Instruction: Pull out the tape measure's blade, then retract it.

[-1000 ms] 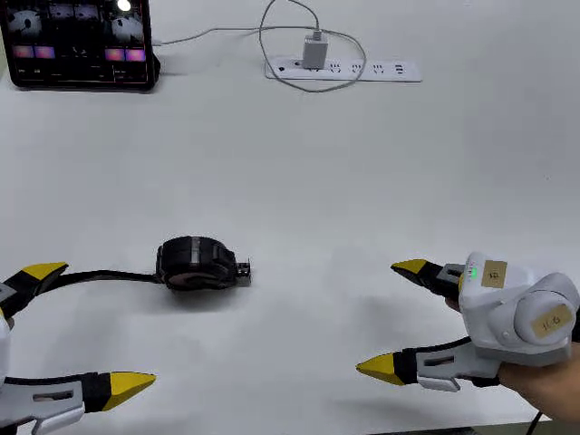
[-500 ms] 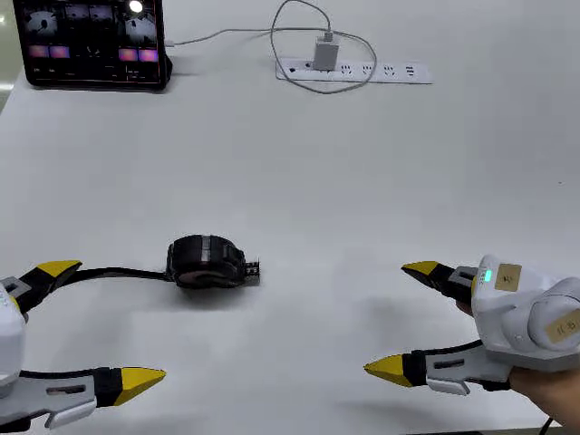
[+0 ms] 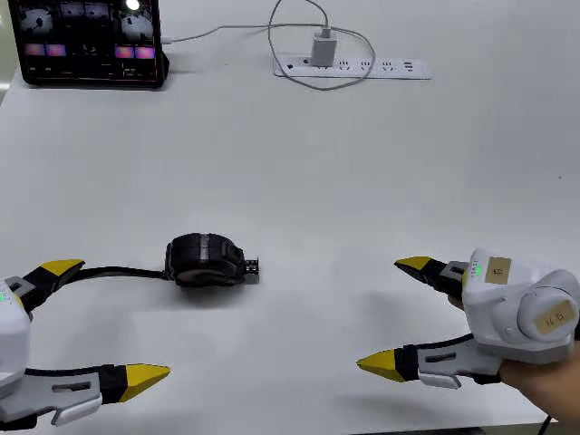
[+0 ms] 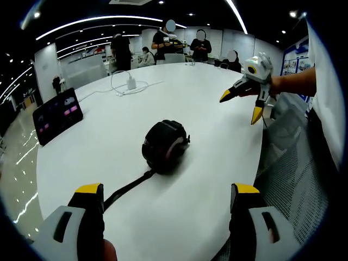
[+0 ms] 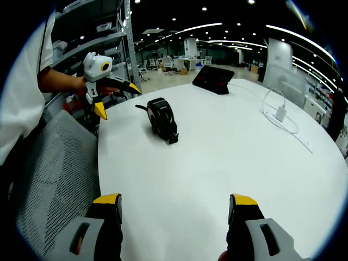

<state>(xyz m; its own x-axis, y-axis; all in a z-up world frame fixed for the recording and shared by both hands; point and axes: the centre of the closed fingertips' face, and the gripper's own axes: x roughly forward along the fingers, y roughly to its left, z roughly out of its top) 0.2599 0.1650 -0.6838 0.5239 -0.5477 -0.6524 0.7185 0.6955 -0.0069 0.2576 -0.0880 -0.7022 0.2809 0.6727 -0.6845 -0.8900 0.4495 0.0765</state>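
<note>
**A:** Where is the tape measure (image 3: 207,261)?

**B:** It lies on its side on the white bench (image 3: 362,181), left of middle in the head view. The case is black, and the hook (image 3: 251,266) sits right at the case mouth on its right end.

**A:** Is anything attached to it?

**B:** A black strap (image 3: 118,272) runs from the left of the case along the bench toward the far tip of the left tongs (image 3: 109,320). I cannot tell whether strap and tip touch.

**A:** How do the left tongs stand?

**B:** They are spread wide with nothing between them, low at the near left. In the left gripper view the tape measure lies ahead between the two yellow tips, apart from both.

**A:** And the right tongs (image 3: 391,314)?

**B:** They are wide too, and empty. A hand (image 3: 544,388) holds them at the near right with the tips pointing left. They are well apart from the tape measure, with bare bench between.

**A:** What lies at the back of the bench?

**B:** A tablet (image 3: 91,41) with a lit screen stands at the far left. A power strip (image 3: 353,68) lies to its right, with a white charger (image 3: 323,50) plugged in and its cable looped around it. A mesh chair (image 4: 293,163) stands just beside the bench edge in the left gripper view.
</note>
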